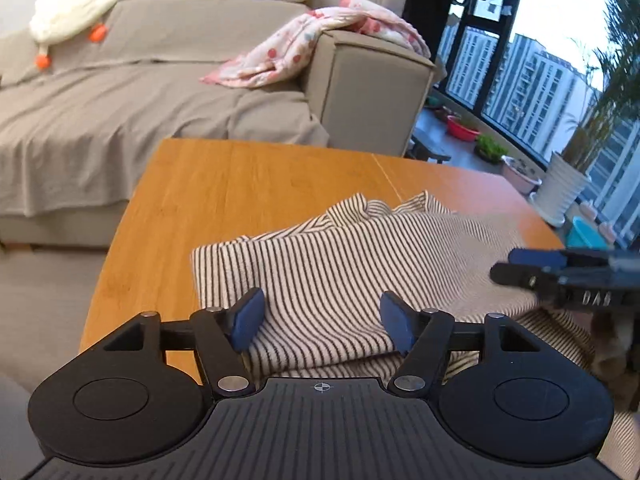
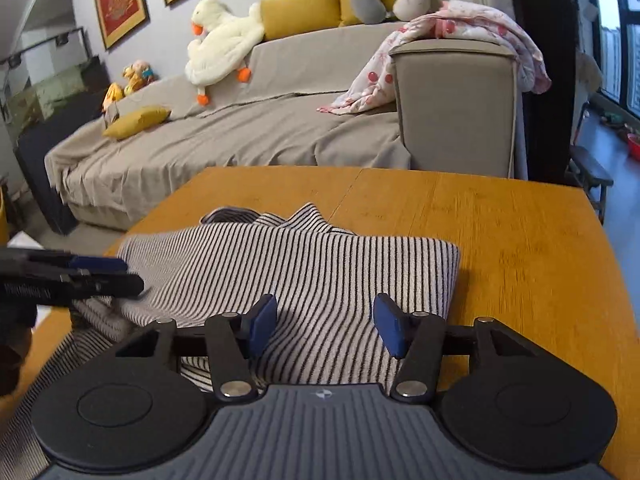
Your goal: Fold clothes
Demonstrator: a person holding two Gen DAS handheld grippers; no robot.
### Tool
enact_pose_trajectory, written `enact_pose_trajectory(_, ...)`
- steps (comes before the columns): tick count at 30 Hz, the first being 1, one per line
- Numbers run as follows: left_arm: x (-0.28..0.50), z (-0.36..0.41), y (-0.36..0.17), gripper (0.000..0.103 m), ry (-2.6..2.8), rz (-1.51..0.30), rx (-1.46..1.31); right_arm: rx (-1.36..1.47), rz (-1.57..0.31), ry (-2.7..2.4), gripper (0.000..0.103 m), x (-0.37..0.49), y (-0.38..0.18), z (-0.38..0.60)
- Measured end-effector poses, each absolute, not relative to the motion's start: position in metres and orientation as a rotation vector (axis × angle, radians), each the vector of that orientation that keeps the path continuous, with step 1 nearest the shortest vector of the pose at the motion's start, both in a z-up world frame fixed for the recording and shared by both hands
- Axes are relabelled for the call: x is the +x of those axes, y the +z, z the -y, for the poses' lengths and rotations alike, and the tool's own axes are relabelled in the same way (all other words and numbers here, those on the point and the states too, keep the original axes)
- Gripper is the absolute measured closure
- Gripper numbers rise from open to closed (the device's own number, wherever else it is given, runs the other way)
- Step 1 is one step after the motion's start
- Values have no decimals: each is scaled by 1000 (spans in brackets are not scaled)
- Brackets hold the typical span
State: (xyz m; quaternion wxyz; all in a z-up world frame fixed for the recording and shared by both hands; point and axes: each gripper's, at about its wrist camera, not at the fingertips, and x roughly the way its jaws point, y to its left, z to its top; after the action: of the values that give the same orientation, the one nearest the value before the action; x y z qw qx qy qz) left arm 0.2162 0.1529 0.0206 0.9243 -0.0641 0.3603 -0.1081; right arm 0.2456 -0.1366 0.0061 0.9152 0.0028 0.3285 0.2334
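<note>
A black-and-white striped top (image 1: 340,252) lies partly folded on the wooden table (image 1: 240,184), its collar toward the far side. My left gripper (image 1: 322,322) hovers open over the top's near edge, its blue pads apart and striped cloth showing below the gap. In the right wrist view the same top (image 2: 320,264) spreads under my right gripper (image 2: 326,328), which is also open with nothing pinched between its pads. Each gripper shows in the other's view: the right gripper (image 1: 504,264) enters from the right, and the left gripper (image 2: 134,274) enters from the left over the cloth's edge.
A grey sofa (image 2: 280,128) stands beyond the table, with a pink patterned blanket (image 1: 320,40) over its armrest, a white plush duck (image 2: 224,40) and yellow cushions. Plant pots (image 1: 560,188) and windows are at the right. Bare tabletop (image 2: 520,240) lies right of the garment.
</note>
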Motion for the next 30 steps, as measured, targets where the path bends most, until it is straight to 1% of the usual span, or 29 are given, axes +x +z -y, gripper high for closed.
enact_pose_trajectory(4,209,-152,18,33,-229,-734,-109,-38,-649,482,48,243,11,133)
enact_pose_trajectory(9,215,-148,20,32,-241,-731,-101,-105,-657,494,43,247,7,137)
enact_pose_trajectory(10,215,-152,24,31,-240,-725,-108,-92,-672,504,42,248,11,140)
enact_pose_trajectory(11,214,-158,28,23,-235,-716,-125,-51,-682,509,38,252,18,148)
enact_pose_trajectory(12,214,-167,33,20,-228,-706,-145,1,-691,512,33,256,25,158)
enact_pose_trajectory(13,215,-178,36,16,-229,-709,-180,53,-700,504,31,263,31,171)
enact_pose_trajectory(14,219,-190,37,15,-244,-735,-233,97,-715,495,30,272,35,183)
enact_pose_trajectory(15,226,-201,33,15,-274,-781,-296,143,-742,488,30,282,36,195)
enact_pose_trajectory(18,250,-221,14,20,-345,-897,-432,320,-866,466,30,316,21,224)
enact_pose_trajectory(20,261,-224,7,20,-387,-890,-472,409,-919,485,30,333,8,229)
enact_pose_trajectory(23,284,-227,-1,19,-426,-867,-557,458,-949,565,37,355,-5,218)
enact_pose_trajectory(24,291,-225,-3,20,-433,-858,-569,442,-954,597,38,361,-5,207)
enact_pose_trajectory(25,296,-222,-4,26,-434,-849,-562,425,-958,628,39,368,-6,197)
enact_pose_trajectory(26,301,-217,-5,36,-429,-842,-543,396,-956,655,45,372,-7,186)
enact_pose_trajectory(27,305,-212,-5,42,-422,-838,-520,365,-949,672,54,375,-7,176)
enact_pose_trajectory(28,308,-207,-6,54,-416,-836,-494,344,-951,683,61,377,-8,168)
enact_pose_trajectory(29,308,-204,-6,66,-408,-839,-471,326,-958,693,75,379,-9,160)
enact_pose_trajectory(30,307,-202,-6,67,-400,-843,-460,306,-955,693,78,377,-8,155)
